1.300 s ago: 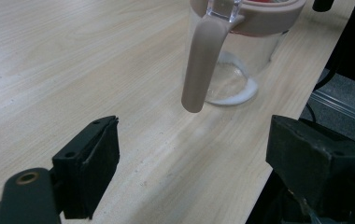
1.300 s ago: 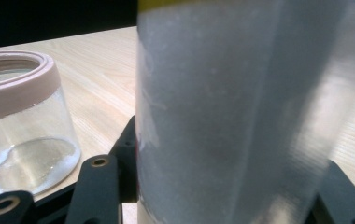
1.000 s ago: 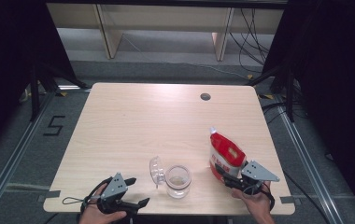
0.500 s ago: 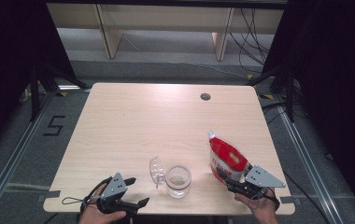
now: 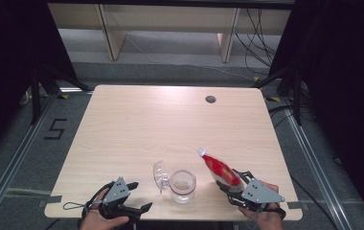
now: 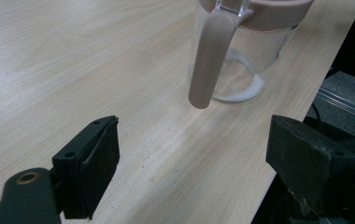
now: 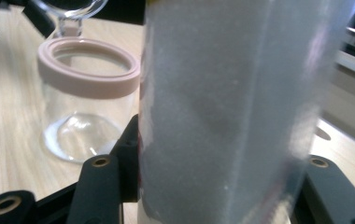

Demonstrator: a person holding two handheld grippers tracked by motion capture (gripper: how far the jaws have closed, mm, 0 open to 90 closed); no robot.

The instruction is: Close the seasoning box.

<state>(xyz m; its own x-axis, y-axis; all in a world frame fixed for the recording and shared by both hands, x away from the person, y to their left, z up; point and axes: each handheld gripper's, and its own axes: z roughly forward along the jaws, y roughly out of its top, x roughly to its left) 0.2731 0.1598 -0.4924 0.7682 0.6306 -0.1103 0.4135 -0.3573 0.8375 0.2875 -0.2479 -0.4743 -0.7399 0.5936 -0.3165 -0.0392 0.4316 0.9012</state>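
- Near the front edge of the light wooden table (image 5: 137, 124), about midway across, stands a clear glass jar (image 5: 182, 186) with a pinkish rim, open at the top.
- Its clear hinged lid (image 5: 160, 173) stands flipped up on the jar's left side in the high view.
- At the front right corner, the right gripper (image 5: 232, 184) is clamped on a red and white pouch (image 5: 220, 169), its jaws pressed against both sides of it.
- The pouch is tilted, its lower end in the jaws and its white tip pointing up and left, toward the table's middle; it is near the jar, apart from it.
- In the right gripper view the pouch's frosted back (image 7: 227, 112) stands between the black jaws, with the jar (image 7: 88, 98) just beyond on the left.
- At the front left, the left gripper (image 5: 139, 196) rests low by the table edge, jaws spread wide with nothing between them.
- In the left gripper view the jar (image 6: 245, 46) stands ahead, its pinkish clasp (image 6: 210, 58) hanging down the near side, and the jaws are well short of it.
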